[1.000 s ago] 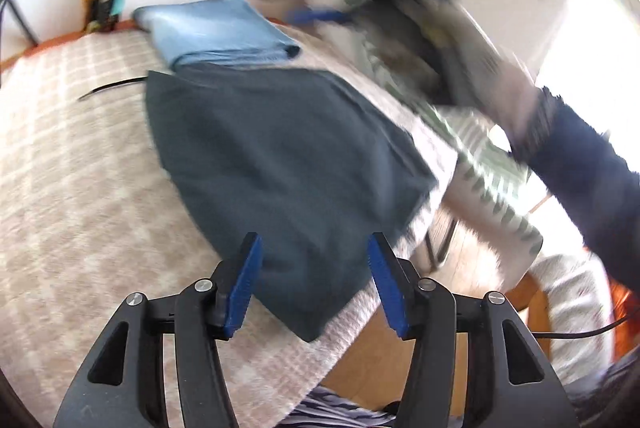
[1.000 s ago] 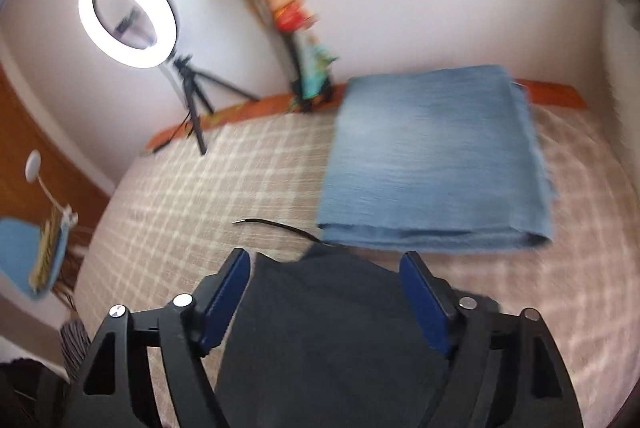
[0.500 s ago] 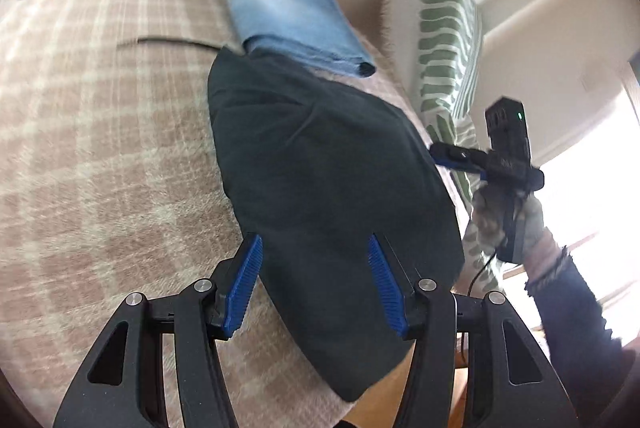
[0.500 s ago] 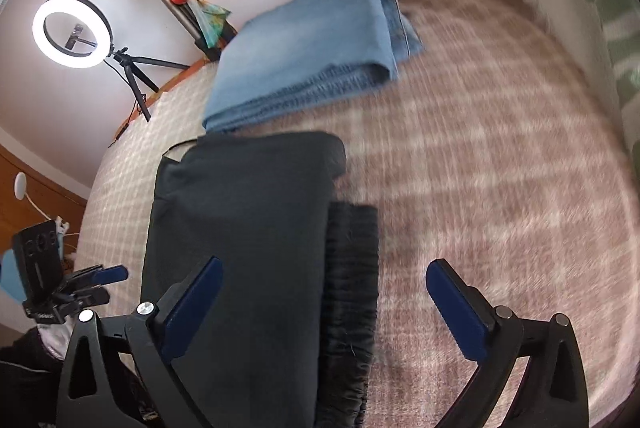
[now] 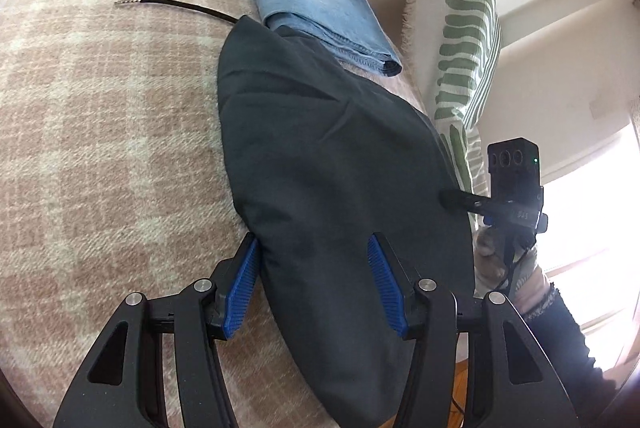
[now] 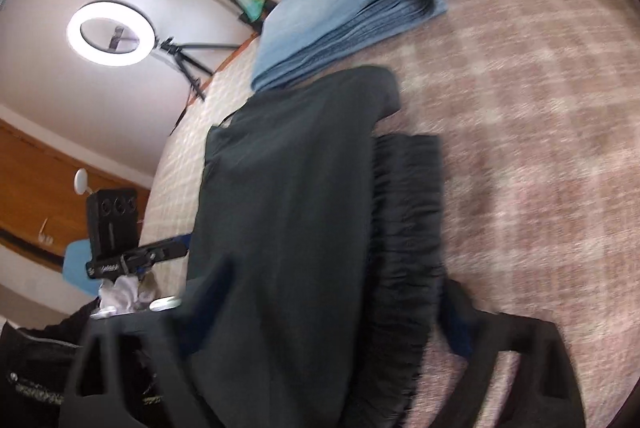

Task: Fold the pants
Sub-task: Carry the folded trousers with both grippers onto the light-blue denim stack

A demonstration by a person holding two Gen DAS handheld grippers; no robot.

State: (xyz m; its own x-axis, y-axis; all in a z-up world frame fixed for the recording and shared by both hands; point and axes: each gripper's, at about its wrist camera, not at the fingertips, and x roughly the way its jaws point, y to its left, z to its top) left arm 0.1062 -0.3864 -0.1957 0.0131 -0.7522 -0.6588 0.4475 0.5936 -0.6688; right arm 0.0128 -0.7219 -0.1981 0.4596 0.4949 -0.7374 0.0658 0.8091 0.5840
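Dark folded pants (image 5: pixel 332 164) lie on the checked blanket (image 5: pixel 100 116), near the bed's edge. My left gripper (image 5: pixel 314 284) is open, with its blue pads either side of the pants' near edge. My right gripper (image 6: pixel 332 320) is open and wide, straddling the pants (image 6: pixel 288 212) and their gathered waistband (image 6: pixel 408 228); its fingers are blurred. It also shows in the left wrist view (image 5: pixel 456 200) at the pants' right edge. The left gripper shows in the right wrist view (image 6: pixel 160 252) at the pants' left edge.
Folded light blue jeans (image 5: pixel 316 12) lie beyond the pants, seen too in the right wrist view (image 6: pixel 352 8). A black cord (image 5: pixel 176 6) runs over the blanket. A green-striped pillow (image 5: pixel 468 40) stands at the right. A ring light on a tripod (image 6: pixel 108 38) stands by the wall.
Both grippers have swung down and closed in on the dark pants. The left one now straddles the near edge; the right one has come low over the waistband end.
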